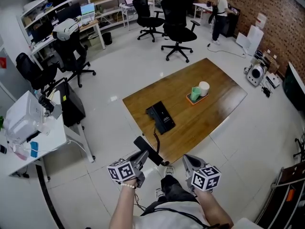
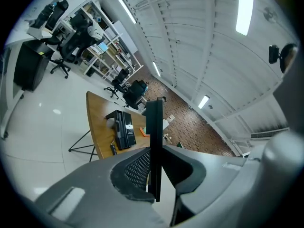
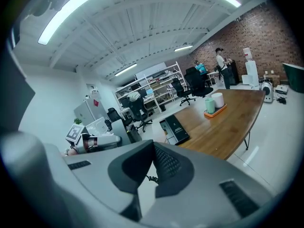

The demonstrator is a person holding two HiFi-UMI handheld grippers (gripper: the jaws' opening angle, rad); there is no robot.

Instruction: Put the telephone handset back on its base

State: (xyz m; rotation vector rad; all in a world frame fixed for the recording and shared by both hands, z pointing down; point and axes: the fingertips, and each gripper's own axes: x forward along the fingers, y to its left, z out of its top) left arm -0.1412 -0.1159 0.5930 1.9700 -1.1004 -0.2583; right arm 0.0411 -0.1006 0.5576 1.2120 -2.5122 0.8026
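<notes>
The black telephone base [image 1: 161, 117] lies on the near part of the wooden table [image 1: 214, 113], its cradle bare. My left gripper [image 1: 143, 155] is shut on the black handset [image 1: 148, 150], held in the air just off the table's near corner. A coiled cord [image 1: 155, 138] runs from the base to the handset. In the left gripper view the handset [image 2: 154, 141] stands edge-on between the pads, with the base [image 2: 122, 128] beyond it. My right gripper [image 1: 186, 159] is shut with nothing in it, to the right of the handset; its pads [image 3: 164, 161] meet at the tips.
An orange tray [image 1: 192, 100] with a green cup and a white cup sits further along the table. Black office chairs [image 1: 177, 20] stand beyond it, and a white desk [image 1: 33, 128] stands to the left. A person [image 1: 220, 13] stands at the far brick wall.
</notes>
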